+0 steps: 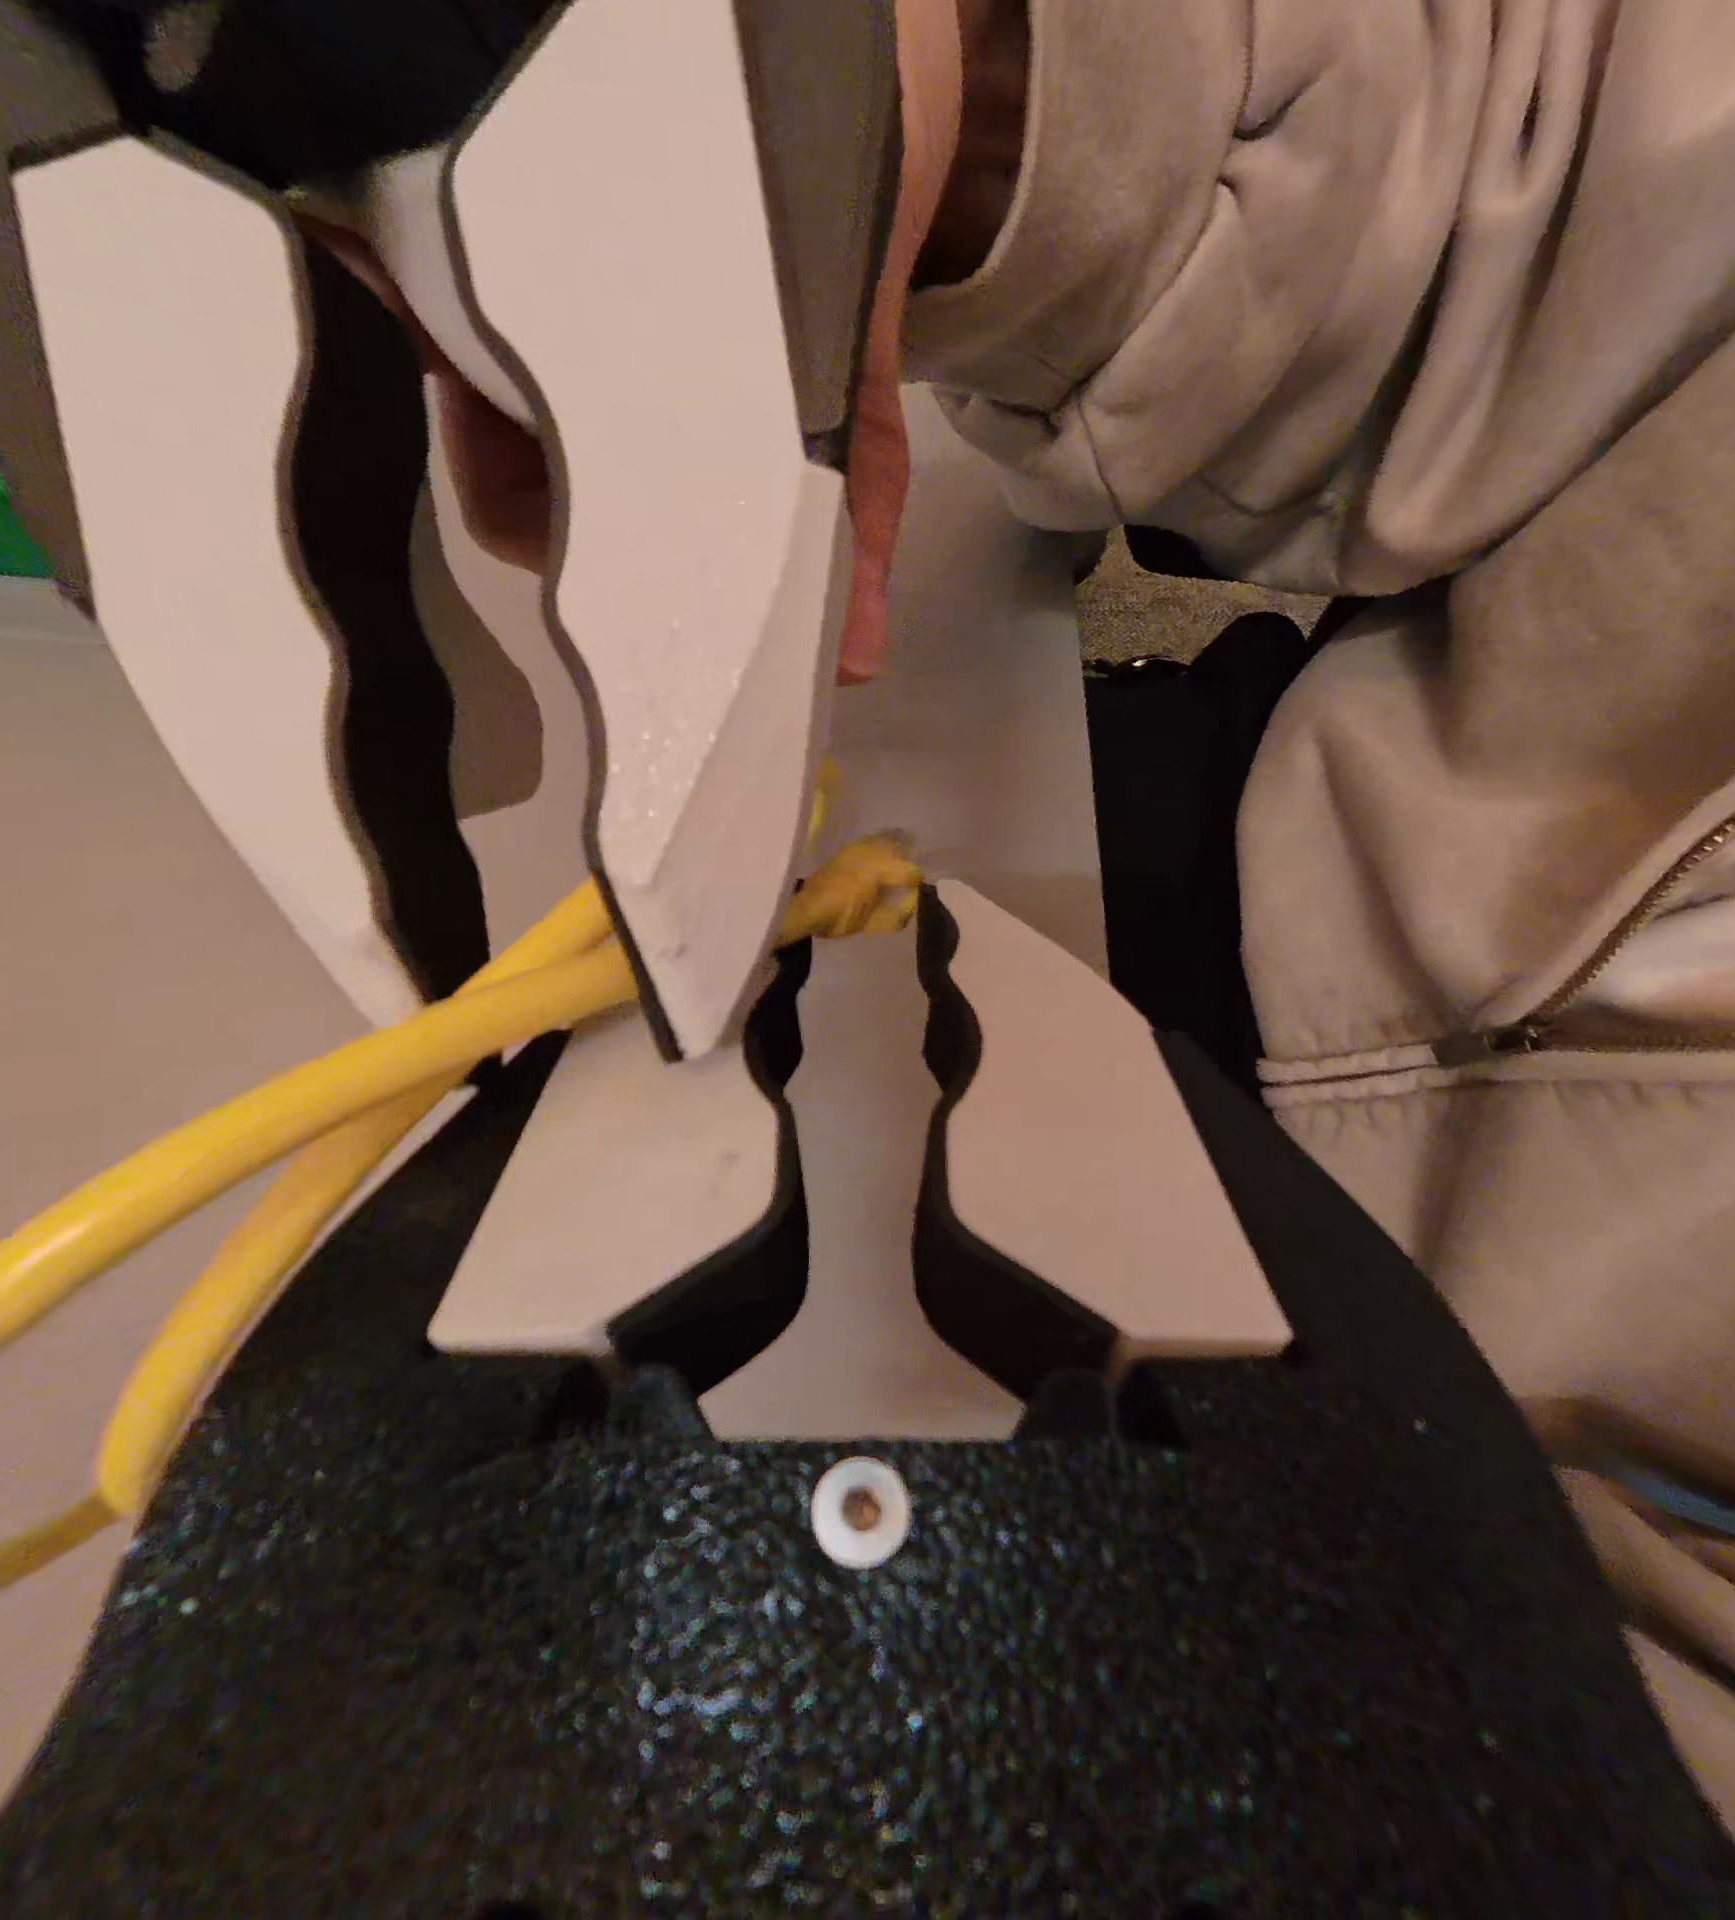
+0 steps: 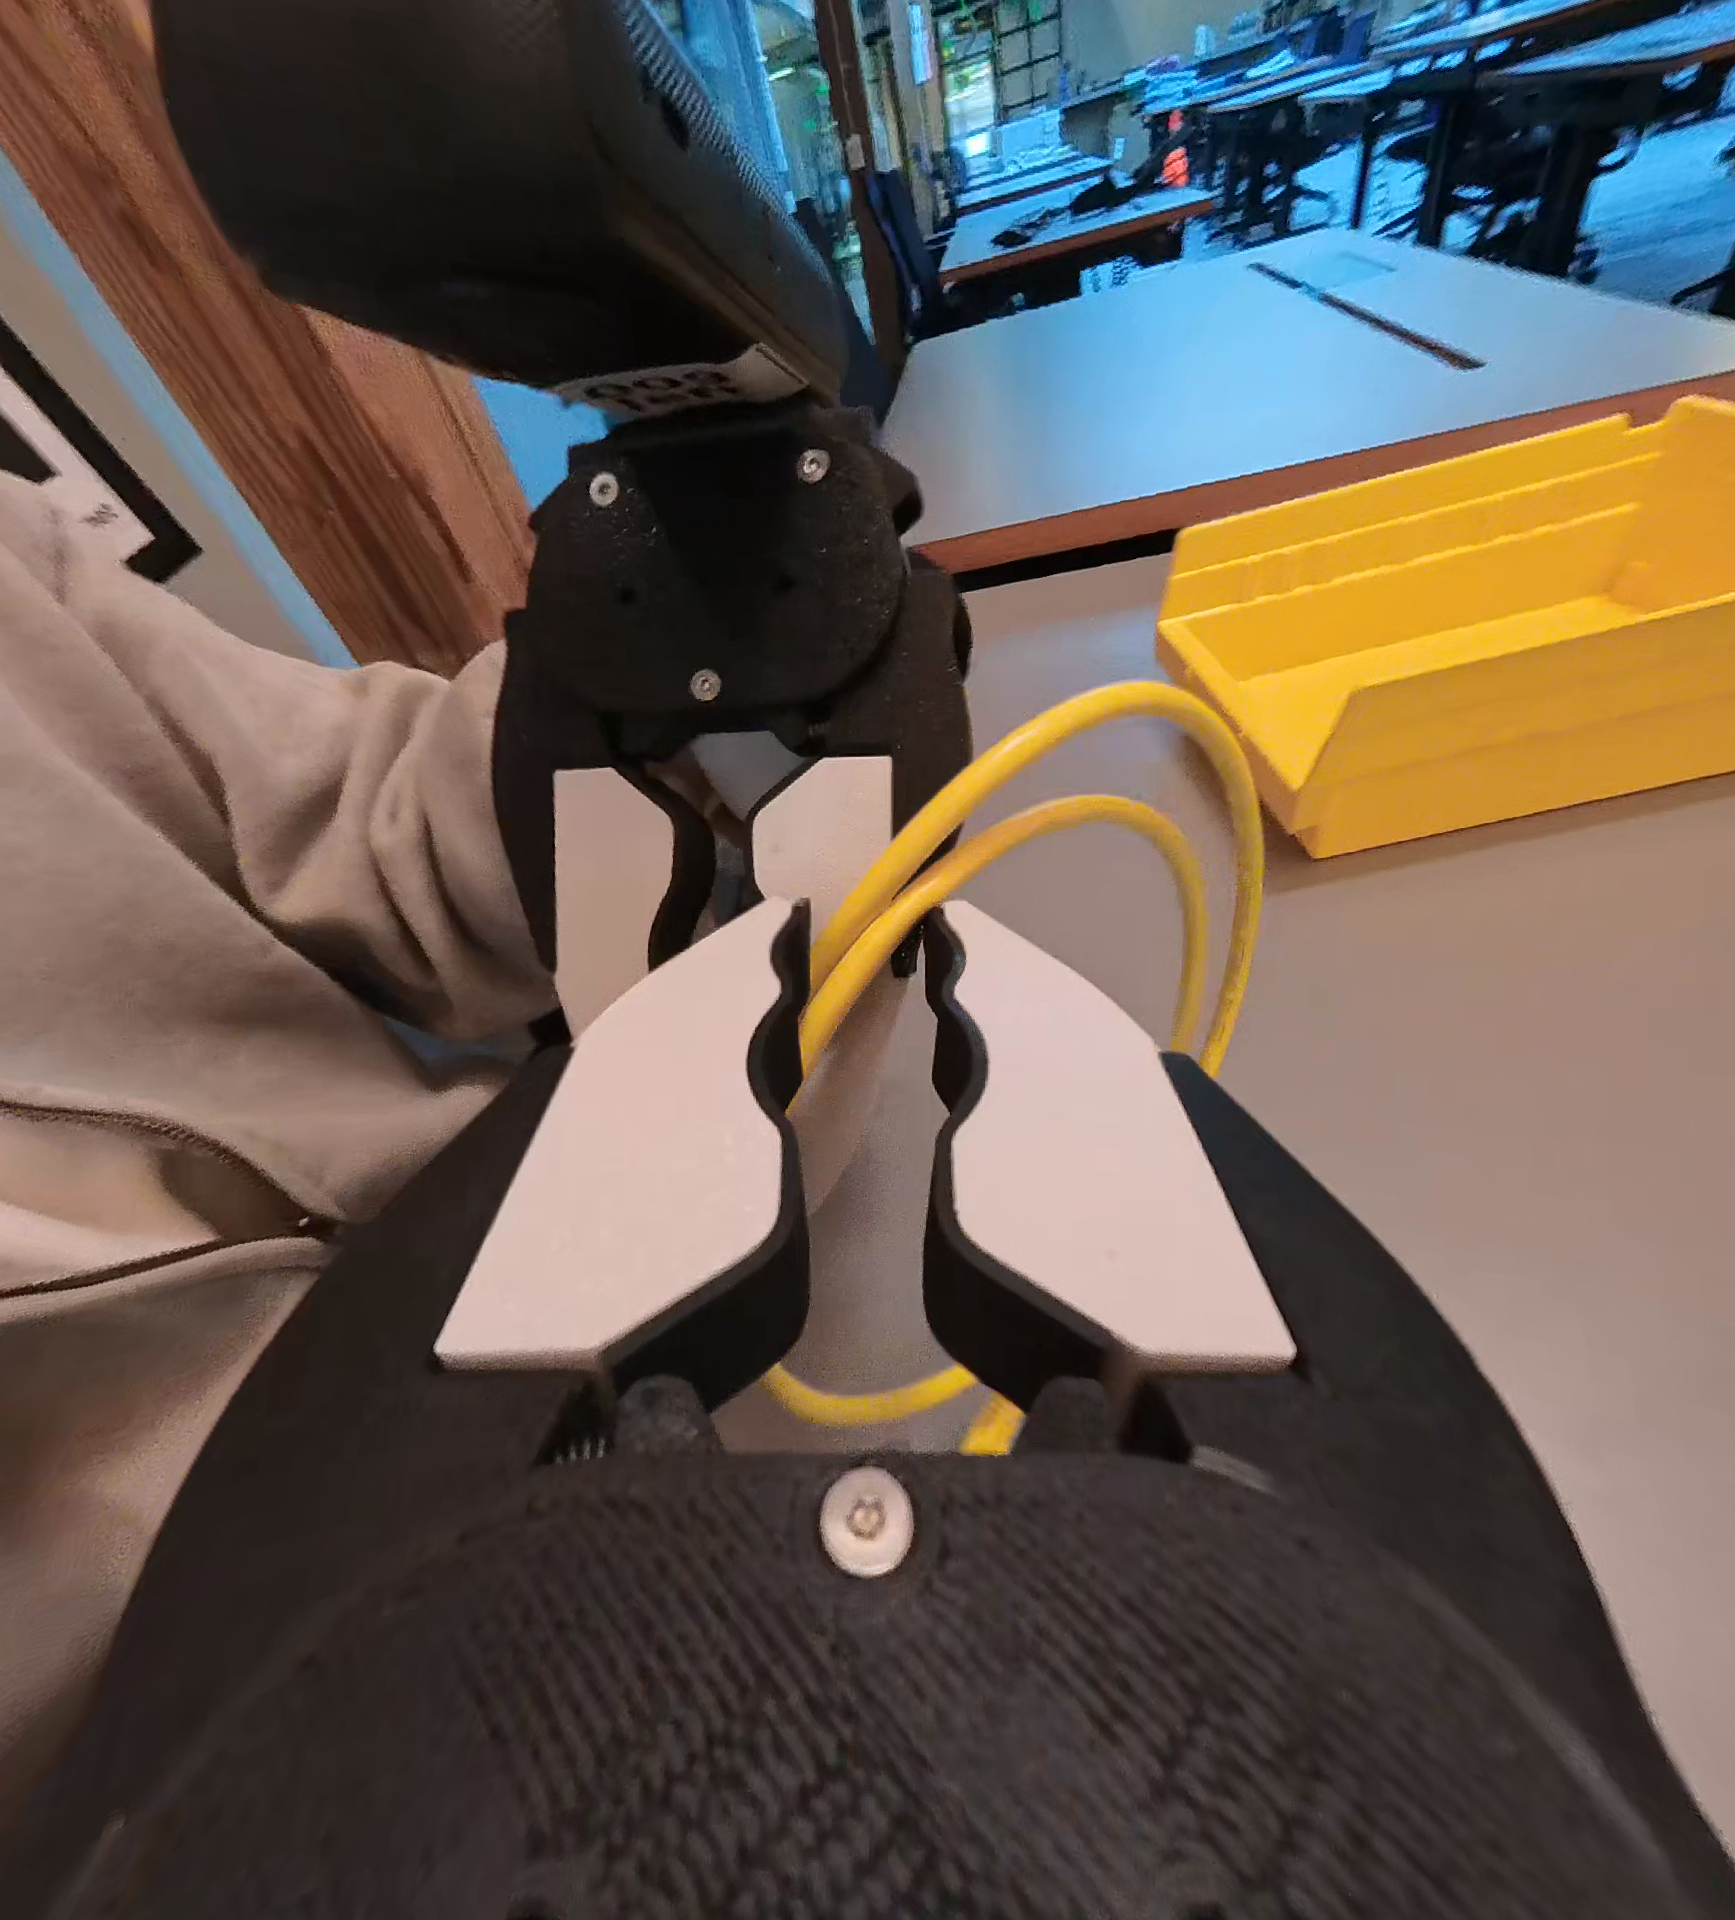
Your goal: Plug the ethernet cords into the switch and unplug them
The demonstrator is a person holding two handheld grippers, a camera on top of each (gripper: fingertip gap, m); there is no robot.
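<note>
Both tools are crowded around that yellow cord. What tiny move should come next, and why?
Probably close the left tool firmly on the yellow plug at its tips. The right tool stands open around the cord loops, and no switch shows in either view.

Warm indoor light in the left view, cooler bluish background in the right; both fisheye-bent, edges softly blurred.

Two grippers: the left gripper [image 1: 858, 904] and the right gripper [image 2: 863, 914]. Two strands of yellow cord [image 2: 1102, 717] loop over one grey table [image 2: 1465, 1143]. One yellow bin [image 2: 1528, 665] sits there.
</note>
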